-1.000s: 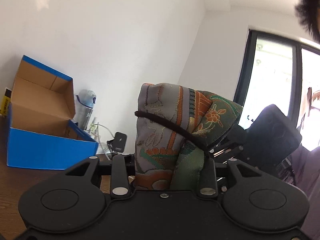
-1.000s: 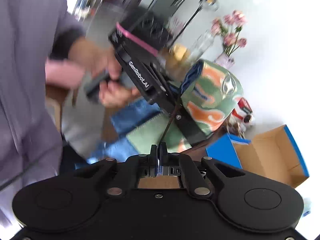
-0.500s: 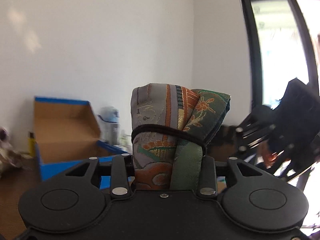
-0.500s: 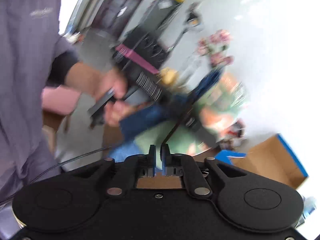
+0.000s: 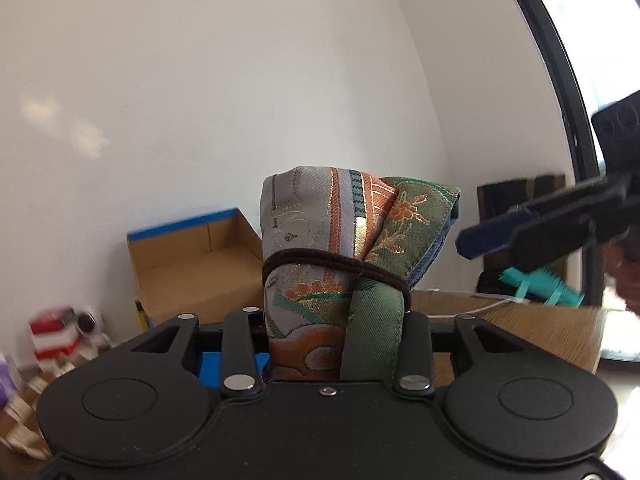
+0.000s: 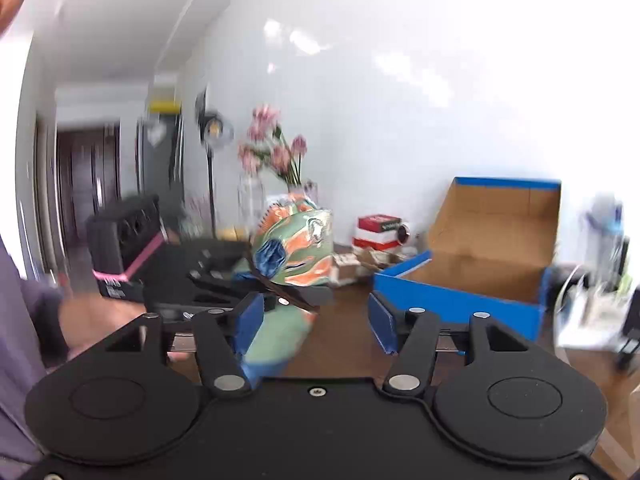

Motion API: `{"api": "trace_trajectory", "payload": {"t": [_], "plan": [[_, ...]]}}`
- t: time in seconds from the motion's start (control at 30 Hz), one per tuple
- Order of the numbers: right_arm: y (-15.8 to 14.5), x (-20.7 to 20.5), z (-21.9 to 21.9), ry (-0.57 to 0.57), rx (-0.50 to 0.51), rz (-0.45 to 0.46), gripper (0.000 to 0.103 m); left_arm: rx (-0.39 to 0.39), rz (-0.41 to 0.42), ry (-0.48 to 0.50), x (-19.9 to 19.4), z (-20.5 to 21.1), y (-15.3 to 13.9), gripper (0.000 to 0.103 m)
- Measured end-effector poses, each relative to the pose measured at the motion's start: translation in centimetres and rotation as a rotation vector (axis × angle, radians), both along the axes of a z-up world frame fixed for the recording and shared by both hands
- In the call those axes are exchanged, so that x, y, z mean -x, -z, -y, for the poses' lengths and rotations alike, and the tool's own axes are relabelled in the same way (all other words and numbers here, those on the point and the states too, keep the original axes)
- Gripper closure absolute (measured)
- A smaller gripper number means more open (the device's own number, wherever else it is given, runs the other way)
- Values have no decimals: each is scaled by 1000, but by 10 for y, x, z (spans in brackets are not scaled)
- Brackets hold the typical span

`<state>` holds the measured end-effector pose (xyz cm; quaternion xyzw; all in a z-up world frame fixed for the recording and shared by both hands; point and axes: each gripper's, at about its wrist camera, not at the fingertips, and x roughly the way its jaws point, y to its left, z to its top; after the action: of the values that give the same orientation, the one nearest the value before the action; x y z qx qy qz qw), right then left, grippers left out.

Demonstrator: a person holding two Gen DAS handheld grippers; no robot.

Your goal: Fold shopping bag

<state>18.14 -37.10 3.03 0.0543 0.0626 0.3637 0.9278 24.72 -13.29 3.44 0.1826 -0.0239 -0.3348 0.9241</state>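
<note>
- Left wrist view: the left gripper (image 5: 336, 344) keeps the folded shopping bag (image 5: 340, 264) clamped between its jaws; the dark elastic band (image 5: 320, 260), slanted a second ago, now sits level around the bundle, above the table (image 5: 520, 332).
- Right wrist view: the right gripper (image 6: 316, 320) has just been opening; its jaws stand wide with nothing between them; the band is released, so the bag looks secured, I think.

Left hand-held gripper (image 5: 338, 344) clamped; right hand-held gripper (image 6: 316, 322) jaws just opening, empty
</note>
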Motion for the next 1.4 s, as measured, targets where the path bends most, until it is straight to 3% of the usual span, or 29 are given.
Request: {"api": "trace_trajectory", "payload": {"t": [0.2,0.3,0.37,0.5,0.67,0.73,0.77,0.8,0.93,1.1,1.13,1.17,1.3,1.4], "plan": [[19,-33,-4,35,-255,-60,37,-176,204,-51,23,30,19,65],[26,-47,-1,36,-354,-74,48,-195,221,-98,24,35,17,61],[28,-54,0,35,-402,-82,53,-228,291,-124,27,39,19,54],[31,-64,3,35,-472,-85,60,-213,308,-122,28,38,20,51],[34,-67,6,32,-513,-93,61,-200,411,-136,41,32,33,44],[35,-65,9,26,-539,-97,62,-185,391,-131,42,28,33,40],[34,-62,9,30,-536,-94,62,-191,353,-127,36,26,33,30],[33,-63,9,38,-531,-90,62,-199,314,-123,30,24,33,29],[25,-58,20,68,-576,-44,62,-233,277,-107,21,13,43,29],[18,-65,20,18,-540,-68,62,-240,265,-28,11,17,38,27],[18,-66,20,20,-537,-70,62,-223,237,2,7,17,38,32],[18,-66,20,21,-536,-74,62,-209,217,12,3,16,37,46],[23,-76,26,29,-527,-119,61,-154,43,73,-12,15,33,60],[22,-77,27,52,-473,-125,58,-125,11,49,-9,12,35,66]]}}
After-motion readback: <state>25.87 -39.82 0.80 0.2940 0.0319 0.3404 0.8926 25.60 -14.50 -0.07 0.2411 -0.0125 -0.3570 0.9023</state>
